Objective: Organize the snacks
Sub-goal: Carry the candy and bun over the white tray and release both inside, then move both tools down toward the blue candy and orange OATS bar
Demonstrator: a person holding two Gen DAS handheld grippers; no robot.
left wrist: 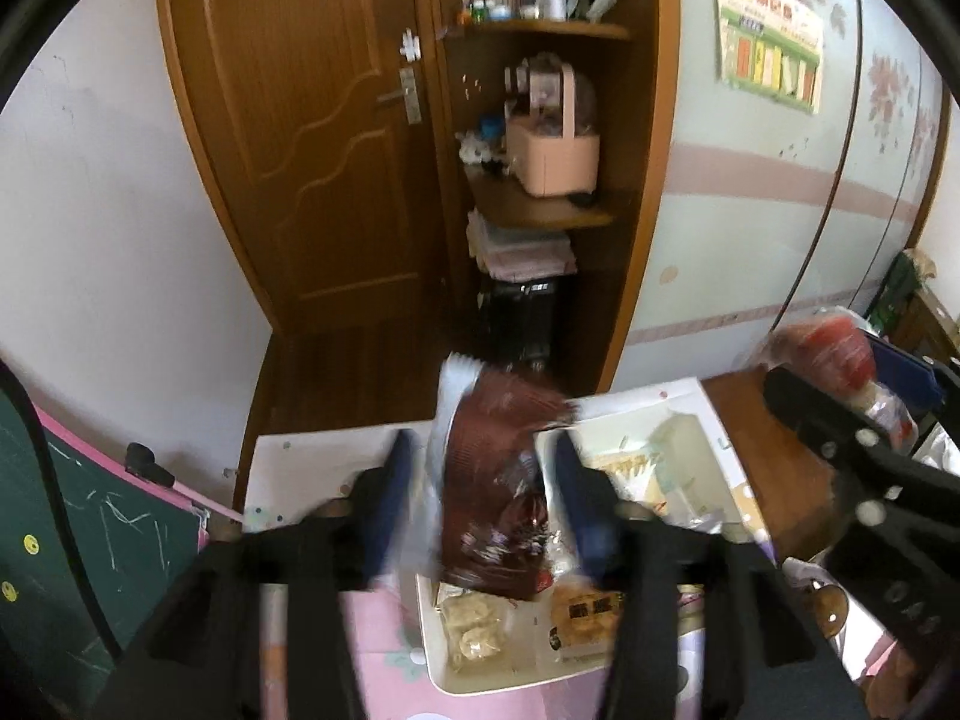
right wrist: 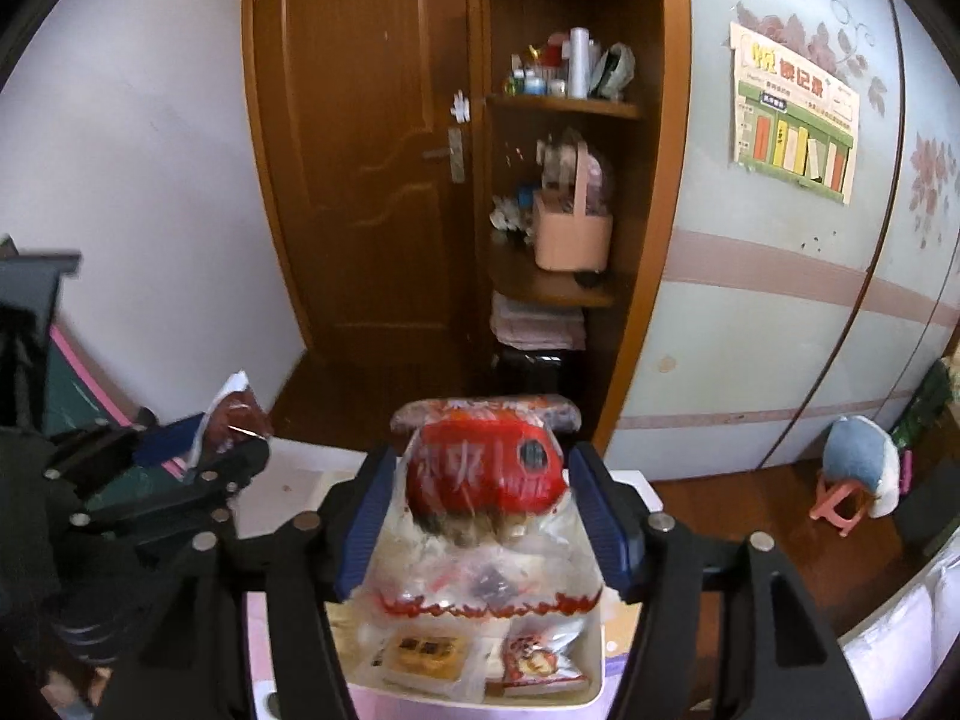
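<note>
Left hand-held gripper [left wrist: 480, 498]: its blue-padded fingers [left wrist: 393, 498] pinch a dark brown snack packet [left wrist: 492, 480], lifted above the white tray [left wrist: 480, 681]; motion blur smears the packet's print, so its label cannot be read.
Right hand-held gripper [right wrist: 480, 516]: pressed in on a clear bag with a red label [right wrist: 486, 474], held just over the white tray [right wrist: 594, 648]; the bag's top edge is blurred and its contents are hard to make out.
Each seen from the other: in the left wrist view the right hand-held gripper and its red bag [left wrist: 840, 360] sit right of the tray, partly cut off by the lens edge; in the right wrist view the left hand-held gripper and its brown packet [right wrist: 234, 414] sit left of the tray.
White tray: it holds a pale dumpling-like snack pack [left wrist: 474, 624], a golden biscuit pack [left wrist: 585, 612] and a cartoon-printed sachet [right wrist: 540, 660]; its near end is hidden behind the gripper bodies.
Bench [left wrist: 372, 636]: pink patterned surface under the tray, mostly covered.
White box lid [left wrist: 672, 456]: beyond the tray, contents unclear.
Behind the tray: a brown door [left wrist: 312, 120], shelves with a pink basket [left wrist: 552, 150], and a wall poster [left wrist: 768, 48].
Left of the tray: a green chalkboard [left wrist: 72, 510], cut off.
Right of the tray: a pink stool [right wrist: 840, 504] carrying a blue-white bundle.
</note>
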